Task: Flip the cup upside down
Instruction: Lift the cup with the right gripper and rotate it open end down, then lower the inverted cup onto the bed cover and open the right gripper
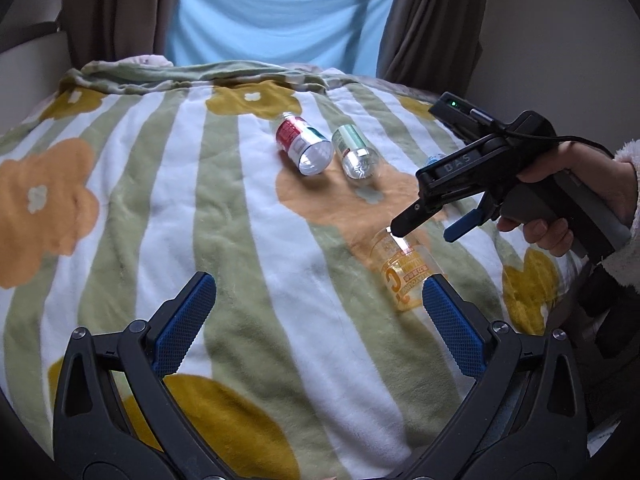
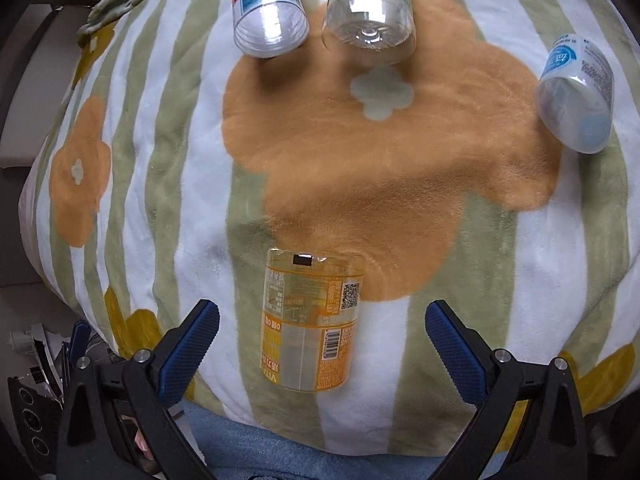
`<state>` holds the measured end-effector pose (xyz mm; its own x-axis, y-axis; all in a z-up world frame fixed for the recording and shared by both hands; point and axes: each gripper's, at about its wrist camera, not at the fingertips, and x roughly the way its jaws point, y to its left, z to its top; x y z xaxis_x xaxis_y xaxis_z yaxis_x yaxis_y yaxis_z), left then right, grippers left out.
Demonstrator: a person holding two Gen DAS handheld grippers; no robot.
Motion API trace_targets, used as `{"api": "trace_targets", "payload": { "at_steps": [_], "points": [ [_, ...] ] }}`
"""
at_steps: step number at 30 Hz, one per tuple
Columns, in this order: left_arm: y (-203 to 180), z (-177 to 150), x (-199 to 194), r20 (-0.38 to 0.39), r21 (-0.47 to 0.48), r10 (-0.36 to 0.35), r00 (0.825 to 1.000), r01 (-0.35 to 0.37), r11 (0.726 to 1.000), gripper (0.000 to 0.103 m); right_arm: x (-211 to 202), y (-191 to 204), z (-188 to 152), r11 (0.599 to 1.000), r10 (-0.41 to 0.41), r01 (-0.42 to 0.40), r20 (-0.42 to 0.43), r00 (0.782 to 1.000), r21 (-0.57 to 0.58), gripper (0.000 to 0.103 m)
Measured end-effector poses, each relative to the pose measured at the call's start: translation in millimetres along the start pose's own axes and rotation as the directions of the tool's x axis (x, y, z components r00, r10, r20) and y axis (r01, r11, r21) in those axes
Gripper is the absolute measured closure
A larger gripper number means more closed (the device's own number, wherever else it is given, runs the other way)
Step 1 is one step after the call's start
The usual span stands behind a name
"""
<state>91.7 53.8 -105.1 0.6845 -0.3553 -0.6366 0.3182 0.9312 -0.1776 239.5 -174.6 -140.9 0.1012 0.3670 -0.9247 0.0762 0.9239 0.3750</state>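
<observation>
My right gripper [image 2: 322,330] hangs wide apart over the orange-labelled clear cup [image 2: 310,324], which lies on its side on the flowered blanket [image 2: 160,200] near the bed's near edge, its body between the blue pads [image 2: 192,340] without touching either. My left gripper [image 1: 320,320] is spread apart too, holding nothing, low over the blanket beside that cup. Toward the middle of the bed lie a red-labelled cup [image 2: 266,12] and a green-labelled cup [image 2: 370,8] just beside each other, with a blue-labelled cup [image 2: 578,96] well apart toward the right edge.

R tool [image 1: 424,222] over orange cup [image 1: 404,276]
</observation>
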Motion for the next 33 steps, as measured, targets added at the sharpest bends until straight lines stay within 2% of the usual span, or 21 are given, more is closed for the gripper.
{"api": "trace_targets", "payload": {
  "at_steps": [1,7,9,13,16,20,23,25,26,28,30,31,32,33],
  "points": [
    [1,0,1,-0.002,0.0,0.001,1.0,-0.001,1.0,0.0,4,-1,1,1.0,-0.007,0.007,-0.012,1.0,0.008,0.001],
    [-1,-4,8,-0.02,0.025,0.017,1.0,-0.017,1.0,0.0,23,-2,1,1.0,-0.003,0.004,-0.078,0.997,0.011,0.026],
    [-1,-5,10,-0.027,0.026,0.016,1.0,-0.016,1.0,0.0,28,-2,2,1.0,-0.003,0.004,-0.089,0.996,0.005,0.029],
    [1,-7,15,-0.05,0.02,0.016,0.999,-0.015,1.0,0.0,28,-4,4,1.0,0.019,-0.019,-0.096,0.995,0.003,0.046],
    [2,-7,18,-0.062,0.014,0.006,0.998,-0.006,1.0,0.0,23,-6,5,1.0,0.011,-0.012,-0.081,0.997,-0.01,0.047],
    [1,-7,20,-0.068,0.019,0.005,0.998,-0.003,1.0,0.0,7,-7,4,0.999,0.003,-0.004,-0.021,1.0,-0.031,0.047],
    [0,-7,21,-0.069,0.023,0.007,0.998,-0.005,1.0,0.0,-18,-3,0,0.993,-0.025,0.039,0.133,0.991,-0.11,0.047],
    [0,-8,22,-0.073,0.024,0.015,0.997,-0.013,1.0,0.0,-32,2,-13,0.985,0.031,0.018,0.282,0.959,-0.17,0.047],
    [1,-8,23,-0.075,0.023,0.017,0.997,-0.016,1.0,0.0,-39,1,-19,0.982,0.079,-0.01,0.358,0.93,-0.19,0.047],
    [2,-9,25,-0.08,0.013,0.016,0.997,-0.015,1.0,0.0,-50,-1,-36,0.97,0.143,-0.018,0.514,0.846,-0.241,0.047],
    [3,-10,28,-0.086,0.0,0.006,0.996,-0.007,1.0,0.0,-46,5,-55,0.953,0.131,0.09,0.661,0.739,-0.289,0.047],
    [4,-10,28,-0.089,-0.005,0.002,0.996,-0.002,1.0,0.0,-39,8,-63,0.947,0.117,0.138,0.711,0.694,-0.291,0.047],
    [5,-11,29,-0.092,-0.006,-0.001,0.996,0.001,1.0,0.0,-32,8,-67,0.946,0.113,0.155,0.737,0.667,-0.285,0.047],
    [5,-11,29,-0.096,-0.004,-0.001,0.995,0.0,1.0,0.0,-22,9,-67,0.948,0.116,0.152,0.748,0.654,-0.28,0.047]
  ]
}}
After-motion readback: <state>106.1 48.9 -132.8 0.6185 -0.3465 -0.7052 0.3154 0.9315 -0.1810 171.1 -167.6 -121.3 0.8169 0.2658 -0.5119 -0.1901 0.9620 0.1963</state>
